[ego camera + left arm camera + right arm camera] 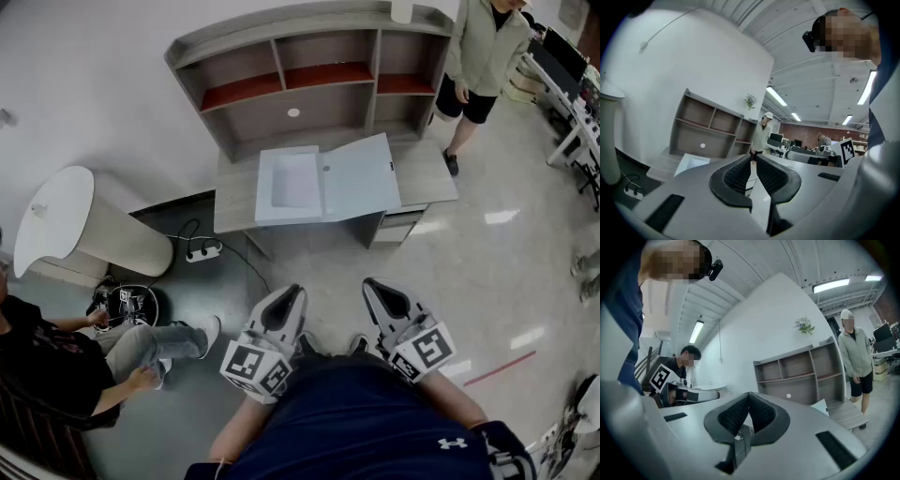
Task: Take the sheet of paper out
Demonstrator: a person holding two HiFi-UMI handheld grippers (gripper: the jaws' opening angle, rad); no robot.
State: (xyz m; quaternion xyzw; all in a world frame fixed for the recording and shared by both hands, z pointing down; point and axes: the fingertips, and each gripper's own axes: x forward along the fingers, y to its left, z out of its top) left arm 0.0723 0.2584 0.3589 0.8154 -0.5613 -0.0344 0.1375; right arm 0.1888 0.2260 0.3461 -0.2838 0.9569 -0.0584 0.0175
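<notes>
Grey desk (234, 202), white paper (296, 181) in open box (361, 178)

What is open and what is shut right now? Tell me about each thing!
White box: on the desk, lid open, flipped to the right.
Sheet of paper: lying flat inside the box, not taken out yet.
Left gripper: jaws together, holding nothing.
Right gripper: jaws together, holding nothing.

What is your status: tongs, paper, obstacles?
Left tongs and right tongs shut, empty. Sheet of paper in open white case on desk, not yet reached. Person stands at desk's right end.
</notes>
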